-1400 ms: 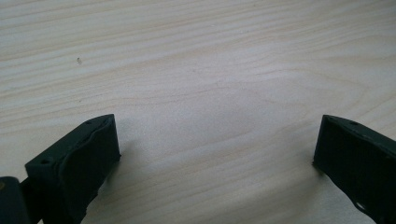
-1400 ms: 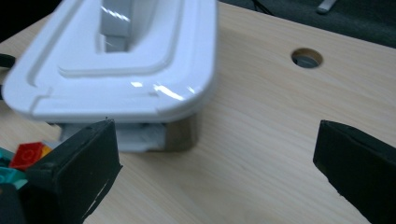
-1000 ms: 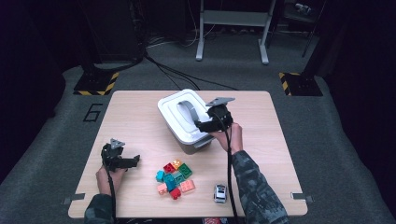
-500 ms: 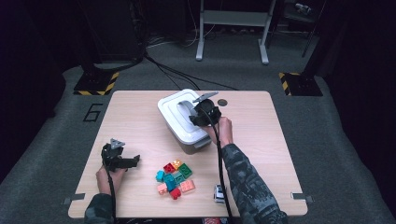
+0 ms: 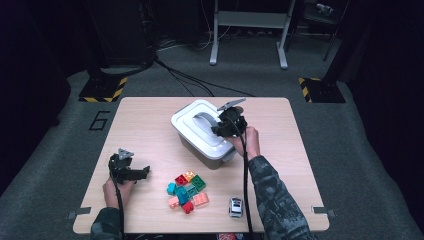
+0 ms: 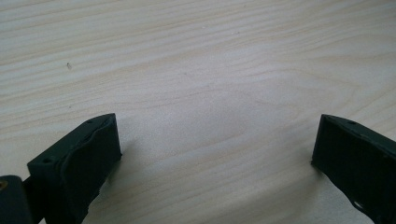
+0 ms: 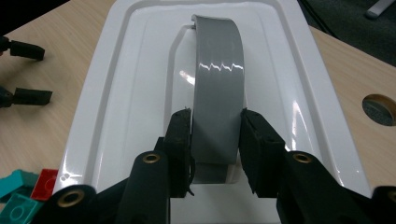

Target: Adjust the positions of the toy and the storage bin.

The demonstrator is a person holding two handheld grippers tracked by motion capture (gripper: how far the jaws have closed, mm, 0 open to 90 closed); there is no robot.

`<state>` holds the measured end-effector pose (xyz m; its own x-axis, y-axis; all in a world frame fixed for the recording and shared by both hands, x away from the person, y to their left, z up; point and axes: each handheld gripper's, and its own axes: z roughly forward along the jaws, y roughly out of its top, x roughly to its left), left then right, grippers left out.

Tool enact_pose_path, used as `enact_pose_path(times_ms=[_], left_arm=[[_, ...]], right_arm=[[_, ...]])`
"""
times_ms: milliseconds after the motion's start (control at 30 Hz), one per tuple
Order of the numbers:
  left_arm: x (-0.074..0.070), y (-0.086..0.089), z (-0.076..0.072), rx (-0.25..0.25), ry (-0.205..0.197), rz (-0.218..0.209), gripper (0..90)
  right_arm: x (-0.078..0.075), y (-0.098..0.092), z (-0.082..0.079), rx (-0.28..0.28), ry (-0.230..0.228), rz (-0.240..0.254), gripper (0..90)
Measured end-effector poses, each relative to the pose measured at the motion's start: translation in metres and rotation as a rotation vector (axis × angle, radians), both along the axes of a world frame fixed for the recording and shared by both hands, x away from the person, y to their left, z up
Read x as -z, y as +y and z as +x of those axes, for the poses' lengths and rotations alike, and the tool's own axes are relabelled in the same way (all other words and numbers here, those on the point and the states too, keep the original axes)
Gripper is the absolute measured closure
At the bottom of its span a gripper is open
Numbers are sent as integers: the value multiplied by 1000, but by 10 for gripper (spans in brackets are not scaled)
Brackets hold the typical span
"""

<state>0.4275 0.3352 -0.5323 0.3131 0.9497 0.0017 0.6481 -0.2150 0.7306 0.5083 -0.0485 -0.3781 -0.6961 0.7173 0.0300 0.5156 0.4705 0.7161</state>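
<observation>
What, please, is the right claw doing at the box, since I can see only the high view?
Observer: In the right gripper view the right claw has just been closing; its jaws now press both edges of the grey handle on the white lid.
Operator: Thank you. Is the handle lying flat?
Observer: No, it arches up off the lid.
Operator: And is the left claw holding anything?
Observer: No. The left gripper view shows the left claw wide open over the bare wooden table.
</observation>
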Motion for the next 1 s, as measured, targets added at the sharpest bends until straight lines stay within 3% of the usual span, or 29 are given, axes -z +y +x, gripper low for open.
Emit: enact_pose_path(times_ms=[100, 167, 300, 333, 500, 633, 733, 767, 1000], left_arm=[[0, 0, 0, 0, 2, -1, 9], [0, 0, 0, -2, 1, -2, 10], [0, 0, 0, -2, 1, -2, 10], [0, 0, 0, -2, 2, -2, 10], [-1, 0, 0, 8, 8, 7, 10], [-1, 0, 0, 6, 6, 5, 13], [-1, 0, 0, 7, 6, 5, 13], [-1, 0, 0, 6, 7, 5, 13], [-1, 0, 0, 6, 6, 5, 13]], right_arm=[[0, -9, -8, 2, 4, 0, 653], [1, -12, -12, 14, -19, 10, 593], [-4, -11, -8, 11, -33, 28, 526], [-9, -3, -4, 8, -50, 26, 519], [-16, 21, 10, -1, -101, -58, 604], [-12, 29, 17, 17, -85, -98, 659], [-12, 28, 16, 13, -85, -90, 670], [-11, 26, 16, 0, -105, -97, 673], [-13, 21, 11, -10, -89, -115, 676]])
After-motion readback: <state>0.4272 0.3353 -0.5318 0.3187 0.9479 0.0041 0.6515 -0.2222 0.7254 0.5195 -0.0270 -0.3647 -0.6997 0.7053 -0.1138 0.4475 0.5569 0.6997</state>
